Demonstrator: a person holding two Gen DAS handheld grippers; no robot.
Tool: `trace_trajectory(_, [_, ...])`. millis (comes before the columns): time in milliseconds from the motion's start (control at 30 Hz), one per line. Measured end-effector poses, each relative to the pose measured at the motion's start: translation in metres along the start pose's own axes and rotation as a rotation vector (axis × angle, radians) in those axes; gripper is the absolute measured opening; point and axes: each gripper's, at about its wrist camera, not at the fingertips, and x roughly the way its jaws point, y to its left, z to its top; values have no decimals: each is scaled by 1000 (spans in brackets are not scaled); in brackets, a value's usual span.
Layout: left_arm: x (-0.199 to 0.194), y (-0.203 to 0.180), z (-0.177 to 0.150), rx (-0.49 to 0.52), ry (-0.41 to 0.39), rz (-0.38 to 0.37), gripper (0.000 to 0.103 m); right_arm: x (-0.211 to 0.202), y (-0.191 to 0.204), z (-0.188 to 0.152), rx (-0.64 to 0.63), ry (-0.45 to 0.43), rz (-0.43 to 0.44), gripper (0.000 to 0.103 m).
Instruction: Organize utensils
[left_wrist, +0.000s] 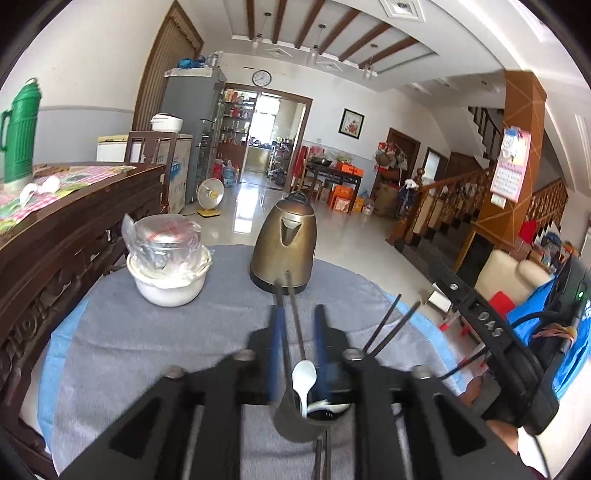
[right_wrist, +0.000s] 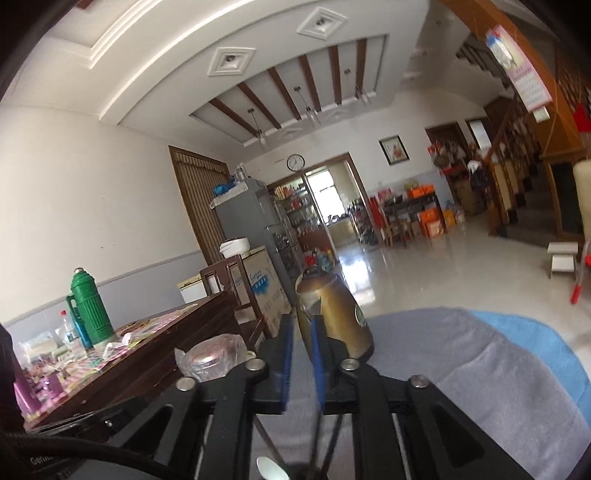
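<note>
So the utensil cup (left_wrist: 295, 421) sits on the grey-clothed worktop (left_wrist: 147, 332), right under the left tongs (left_wrist: 299, 325). Left to right inside: two dark chopsticks (left_wrist: 291, 325) poking up between the parted blue pads, gripped by nothing, then a white plastic spoon (left_wrist: 303, 376). All light and stiff, but skinny and slick, so I'd pinch mid-shaft. Another chopstick pair (left_wrist: 391, 325) leans further right. The right tongs (right_wrist: 303, 350) are parted too, nothing pinched.

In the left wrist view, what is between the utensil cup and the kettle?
Two dark chopsticks rise from the utensil cup toward the kettle, passing between the open left gripper fingers. Otherwise only grey cloth lies there.
</note>
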Motion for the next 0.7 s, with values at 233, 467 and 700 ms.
trace_trajectory(233, [-50,0,-32,-23,-15,22,50,-70,-35,3,74,-60,-29,62])
trace_trajectory(467, [-78,-16,-71,-56,72,24,64,-131,-58,1,123,-37,-80,60])
trace_trajectory(700, [-112,-58,-112,62,131,68,70,-170,-69,-13,173,52,-95,60])
